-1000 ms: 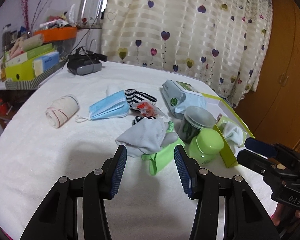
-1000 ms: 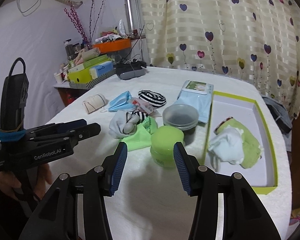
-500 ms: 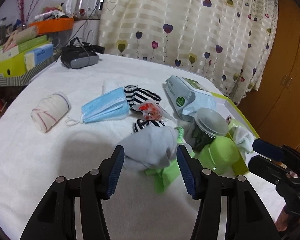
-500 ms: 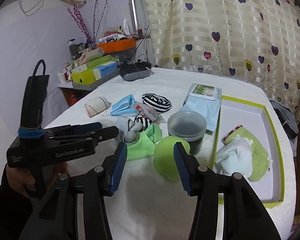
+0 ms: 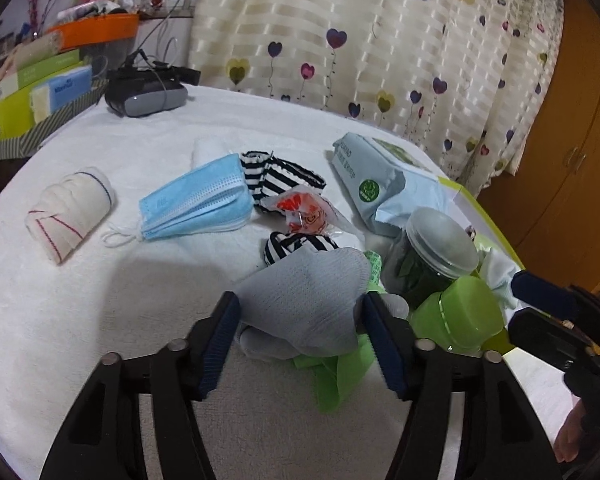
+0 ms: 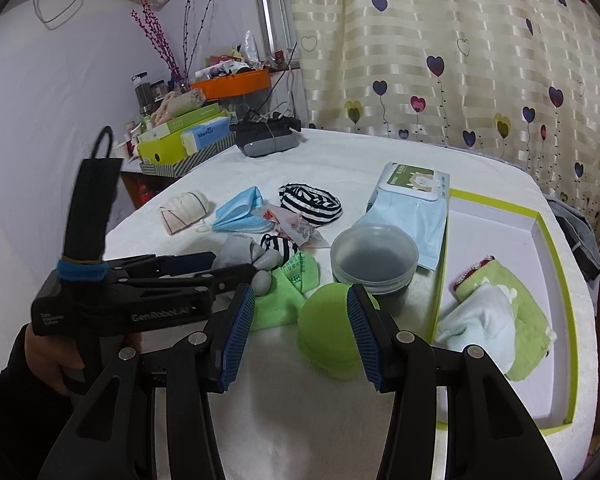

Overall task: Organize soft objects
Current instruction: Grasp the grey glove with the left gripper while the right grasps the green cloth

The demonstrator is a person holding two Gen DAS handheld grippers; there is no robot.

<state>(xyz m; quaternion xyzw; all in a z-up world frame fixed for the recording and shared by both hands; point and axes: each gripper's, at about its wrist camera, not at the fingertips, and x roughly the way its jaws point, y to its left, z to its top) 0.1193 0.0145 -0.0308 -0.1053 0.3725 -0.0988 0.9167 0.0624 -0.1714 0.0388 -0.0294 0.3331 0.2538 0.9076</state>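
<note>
Fabric status: two cloths (image 6: 496, 320) lay in the tray (image 6: 556, 248); most remained outside at 9 o'clock. Left gripper (image 5: 300, 336) straddled the grey sock (image 5: 308, 304), jaws unclosed; right gripper (image 6: 300, 332) gaped, empty.

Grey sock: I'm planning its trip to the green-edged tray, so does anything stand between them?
Yes. The clear jar and the green jar stand between the grey sock and the tray. The left gripper straddles the sock, jaws open.

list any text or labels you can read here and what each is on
"GenRobot.AI": side of the left gripper.
"Data Acquisition System", small and uncertain: same gripper body.
Blue tissue box: brand word too blurred to read.
Wet wipes pack: print too blurred.
Green cloth, snack wrapper: print illegible.
</note>
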